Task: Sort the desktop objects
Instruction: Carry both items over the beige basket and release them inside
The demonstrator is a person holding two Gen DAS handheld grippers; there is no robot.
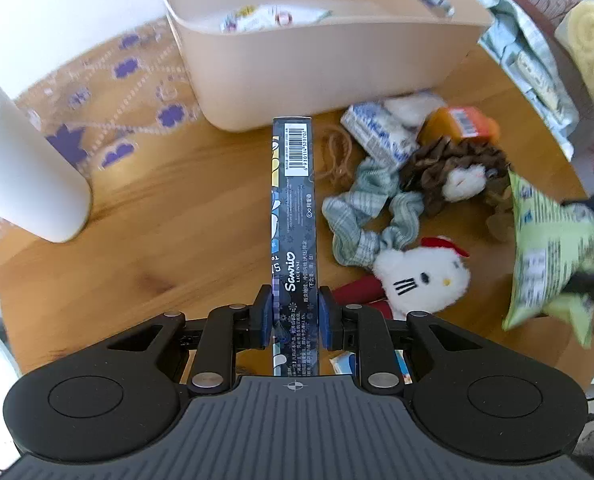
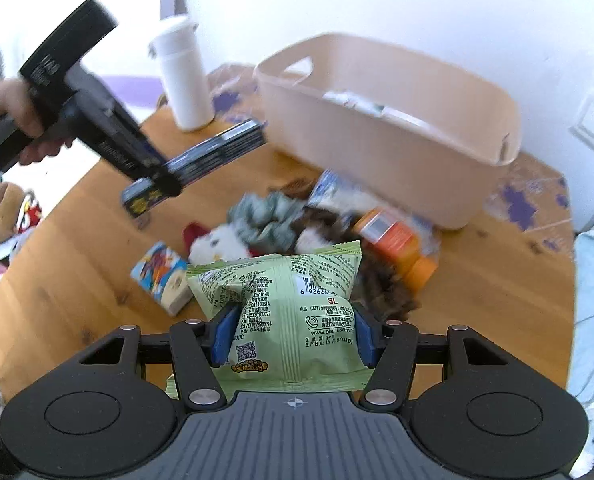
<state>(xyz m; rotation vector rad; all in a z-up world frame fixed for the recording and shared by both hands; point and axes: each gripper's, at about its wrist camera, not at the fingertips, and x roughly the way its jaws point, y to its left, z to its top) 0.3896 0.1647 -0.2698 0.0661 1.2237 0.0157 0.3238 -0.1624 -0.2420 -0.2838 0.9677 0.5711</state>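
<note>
My left gripper (image 1: 295, 312) is shut on a long dark Sanrio box (image 1: 295, 208) and holds it above the wooden table, its far end near the beige basket (image 1: 329, 60). The box also shows in the right wrist view (image 2: 213, 152), held by that gripper (image 2: 163, 182). My right gripper (image 2: 295, 334) is shut on a green snack bag (image 2: 293, 312), held above the table; the bag also shows in the left wrist view (image 1: 553, 256). A pile on the table holds a white plush cat (image 1: 421, 276), a green scrunchie (image 1: 369, 212) and an orange box (image 1: 463, 124).
A white cup (image 1: 21, 168) stands at the left of the round wooden table (image 1: 157, 240). The basket (image 2: 397, 128) holds a few packets. A small colourful carton (image 2: 161, 276) lies near the pile. A brown plush (image 1: 457, 172) and a blue-white pack (image 1: 377, 132) lie by the basket.
</note>
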